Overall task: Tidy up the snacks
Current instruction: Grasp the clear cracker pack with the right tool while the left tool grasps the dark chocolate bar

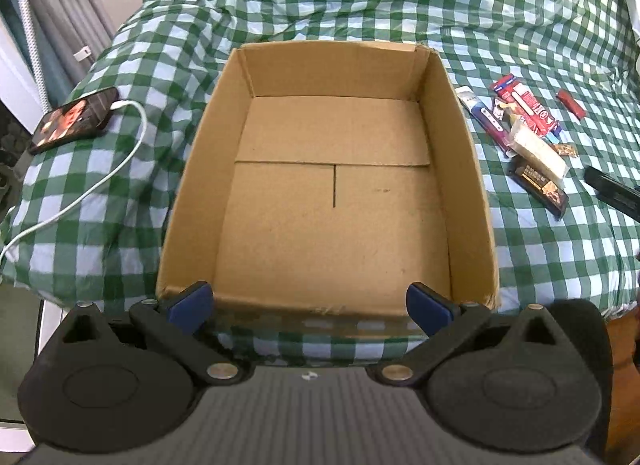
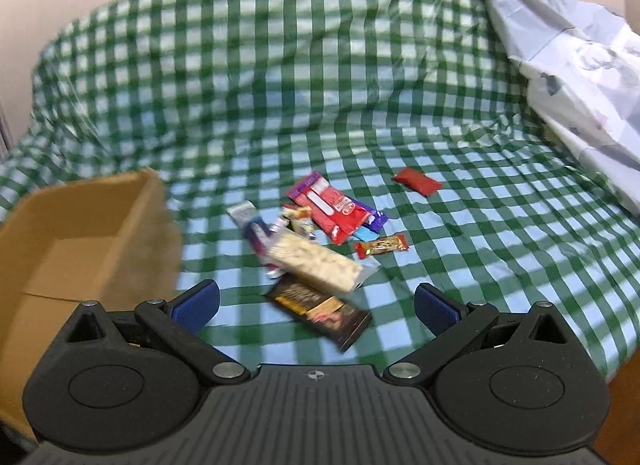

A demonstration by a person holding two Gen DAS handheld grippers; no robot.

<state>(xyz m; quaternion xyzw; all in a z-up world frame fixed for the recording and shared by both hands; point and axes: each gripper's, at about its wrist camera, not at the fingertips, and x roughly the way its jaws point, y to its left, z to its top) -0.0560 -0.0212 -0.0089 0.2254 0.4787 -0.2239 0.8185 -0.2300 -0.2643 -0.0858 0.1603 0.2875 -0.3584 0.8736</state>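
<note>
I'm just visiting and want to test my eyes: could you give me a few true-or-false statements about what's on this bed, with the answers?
1. The cardboard box has snacks inside. False: it is empty.
2. The snack pile lies on the checked cloth, outside the box. True.
3. The right gripper is clamped on the dark chocolate bar. False: its fingers are spread open and hold nothing.
4. A phone with a white cable lies beside the box. True.
5. The small red packet lies apart from the pile. True.

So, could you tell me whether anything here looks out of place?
A phone on a white charging cable lies on the checked cover left of the empty cardboard box; it isn't a snack.
</note>
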